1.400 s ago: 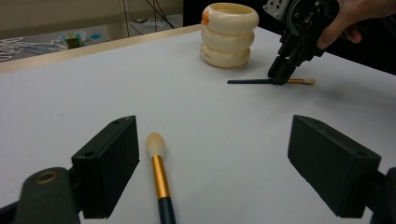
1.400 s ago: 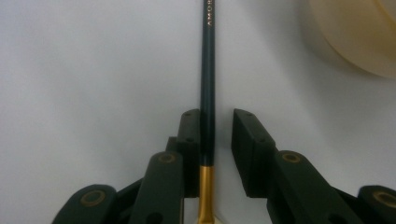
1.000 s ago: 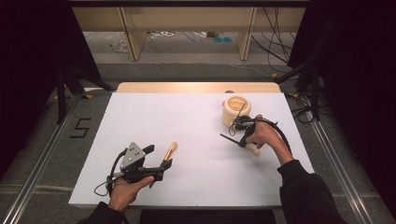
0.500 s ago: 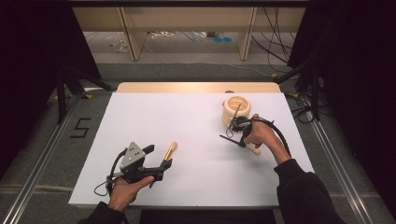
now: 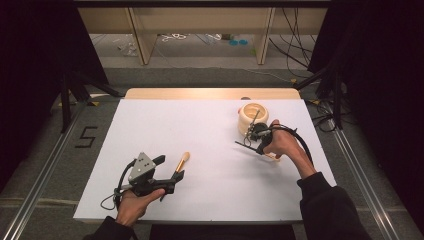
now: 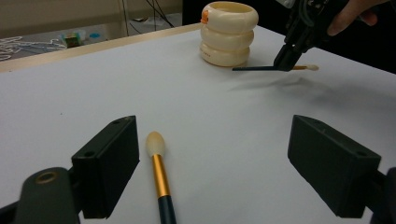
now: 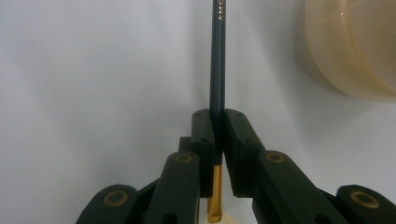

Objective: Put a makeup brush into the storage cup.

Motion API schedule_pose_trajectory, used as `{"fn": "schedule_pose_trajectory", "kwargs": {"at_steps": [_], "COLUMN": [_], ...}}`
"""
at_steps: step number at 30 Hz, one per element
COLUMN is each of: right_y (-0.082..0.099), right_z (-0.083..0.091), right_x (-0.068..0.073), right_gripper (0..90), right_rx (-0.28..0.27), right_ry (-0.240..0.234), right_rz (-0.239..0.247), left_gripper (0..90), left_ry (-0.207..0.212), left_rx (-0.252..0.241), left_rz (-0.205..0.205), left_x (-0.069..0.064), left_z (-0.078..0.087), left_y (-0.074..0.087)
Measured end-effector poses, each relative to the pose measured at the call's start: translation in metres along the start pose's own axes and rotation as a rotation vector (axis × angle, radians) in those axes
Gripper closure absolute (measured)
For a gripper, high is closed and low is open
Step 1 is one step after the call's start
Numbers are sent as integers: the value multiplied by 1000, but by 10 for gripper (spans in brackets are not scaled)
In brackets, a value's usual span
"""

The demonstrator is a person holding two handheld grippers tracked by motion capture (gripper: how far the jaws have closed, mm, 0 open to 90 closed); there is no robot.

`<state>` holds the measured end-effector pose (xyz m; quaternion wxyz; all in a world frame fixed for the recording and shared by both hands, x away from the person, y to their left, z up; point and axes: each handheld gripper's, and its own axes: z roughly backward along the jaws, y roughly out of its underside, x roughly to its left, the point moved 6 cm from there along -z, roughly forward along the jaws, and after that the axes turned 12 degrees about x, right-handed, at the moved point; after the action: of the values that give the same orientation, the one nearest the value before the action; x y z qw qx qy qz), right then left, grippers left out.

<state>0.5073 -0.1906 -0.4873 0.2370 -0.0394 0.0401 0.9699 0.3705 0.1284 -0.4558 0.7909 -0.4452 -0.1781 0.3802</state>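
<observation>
The held brush (image 7: 217, 60) runs off the top edge; its bristle end is hidden behind the right claw (image 7: 218, 154).

The left hand (image 5: 134, 206) holds the left gripper (image 5: 172, 172) low near the table's front edge, its jaws spread wide and level. The right hand (image 5: 282, 145) holds the right gripper (image 5: 250, 143) raised farther back, jaws pressed together on a brush (image 7: 217, 60).

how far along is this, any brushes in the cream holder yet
Done: nothing visible in the cream holder yet. In hand: the right gripper is clamped on one brush beside it, lifted off the table. Left: the second brush lies between the open left gripper's jaws.
</observation>
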Motion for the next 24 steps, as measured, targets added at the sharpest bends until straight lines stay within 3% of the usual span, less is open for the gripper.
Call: {"fn": "schedule_pose_trajectory", "kwargs": {"at_steps": [7,10,11,14,17,18,19,21,24], "right_y": [3,3,3,2,1,1,0,-1,-3], "right_z": [14,21,23,30,35,35,40,42,45], "right_x": [9,19,18,28,34,34,42,44,50], "right_gripper": [829,829,829,829,829,829,829,829,829], "right_rx": [-33,-44,-46,-51,-56,-56,-60,-76,-79], "right_ry": [36,54,86,94,117,117,118,133,141], "right_rz": [52,104,148,168,198,198,201,232,235], "left_gripper": [159,159,159,159,159,159,160,160,161], "left_ry": [3,5,5,-7,0,0,1,2,3], "left_rx": [10,15,17,22,18,20,22,22,25], "left_rz": [3,-7,5,-10,4,-19,-9,-8,-11], "left_x": [-1,-1,-2,-1,-3,-2,-3,-3,-3], "left_z": [-1,-1,-2,-1,-2,-2,-2,-2,-2], "left_y": [1,1,1,1,1,1,1,1,1]}}
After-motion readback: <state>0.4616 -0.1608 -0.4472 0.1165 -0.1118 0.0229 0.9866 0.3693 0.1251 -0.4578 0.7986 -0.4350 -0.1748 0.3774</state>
